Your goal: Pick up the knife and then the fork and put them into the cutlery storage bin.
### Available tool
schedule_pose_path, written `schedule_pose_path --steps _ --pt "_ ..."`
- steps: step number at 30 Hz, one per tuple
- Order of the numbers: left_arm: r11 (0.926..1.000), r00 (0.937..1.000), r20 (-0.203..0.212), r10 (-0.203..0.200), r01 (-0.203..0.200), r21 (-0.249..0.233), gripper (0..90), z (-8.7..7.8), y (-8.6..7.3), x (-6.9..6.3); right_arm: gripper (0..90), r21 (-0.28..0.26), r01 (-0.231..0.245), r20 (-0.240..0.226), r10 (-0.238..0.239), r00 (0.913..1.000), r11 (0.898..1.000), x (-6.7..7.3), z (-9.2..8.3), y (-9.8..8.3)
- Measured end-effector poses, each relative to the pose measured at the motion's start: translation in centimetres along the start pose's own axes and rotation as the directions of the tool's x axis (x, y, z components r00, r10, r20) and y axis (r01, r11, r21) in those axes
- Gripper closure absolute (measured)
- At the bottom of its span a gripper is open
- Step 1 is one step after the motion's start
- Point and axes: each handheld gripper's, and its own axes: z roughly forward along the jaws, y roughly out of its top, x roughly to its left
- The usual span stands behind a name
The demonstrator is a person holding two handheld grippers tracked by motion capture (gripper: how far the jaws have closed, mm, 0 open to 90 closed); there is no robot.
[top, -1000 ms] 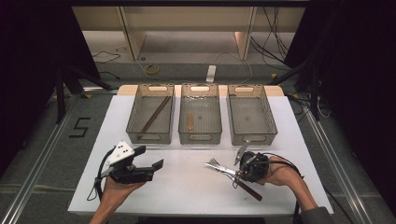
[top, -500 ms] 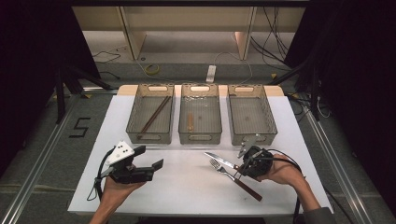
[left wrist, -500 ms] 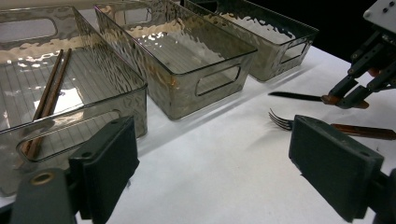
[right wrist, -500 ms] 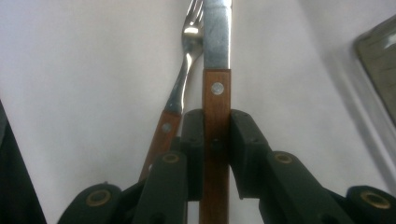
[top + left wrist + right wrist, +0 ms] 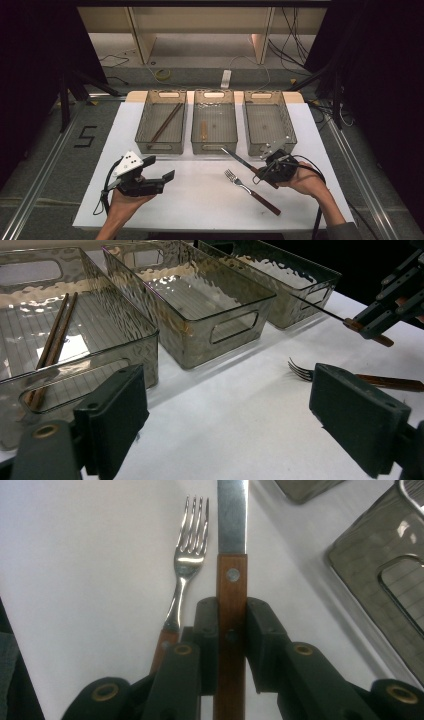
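Note:
A knife [image 5: 240,159] with a brown wooden handle is lifted off the white table [image 5: 200,210], its blade aimed at the gap between the middle and right trays. My right gripper [image 5: 262,172] is shut on the handle; in the right gripper view the pads [image 5: 260,630] clamp the knife [image 5: 232,575] from both sides. A fork [image 5: 250,189] with a similar handle lies flat just below it, also seen as the fork [image 5: 190,555] left of the blade. My left gripper [image 5: 161,169] is held open and empty at the front left, its jaws wide apart [image 5: 235,425].
Three clear trays stand in a row at the back. The left tray [image 5: 161,149] holds brown chopsticks [image 5: 165,122], the middle tray [image 5: 214,149] a short wooden piece [image 5: 204,130], and the right tray [image 5: 290,125] holds nothing. Cables trail from both grippers.
My right gripper has risen and moved toward the trays with the knife, leaving the fork on the table. The left gripper has stayed put.

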Motion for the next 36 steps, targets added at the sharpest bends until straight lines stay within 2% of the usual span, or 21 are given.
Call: schedule_pose_path --steps 15,36 --pt "1.0 1.0 -0.003 -0.002 0.002 -0.004 14.9 0.0 0.0 0.0 77.2 -0.078 -0.044 0.014 0.045 0.9989 0.996 -0.5 -1.0 0.6" --pt "1.0 1.0 -0.006 0.0 0.0 -0.009 14.8 0.0 0.0 0.0 77.2 -0.171 -0.096 0.07 0.109 0.9916 0.981 -1.8 -2.3 1.7"
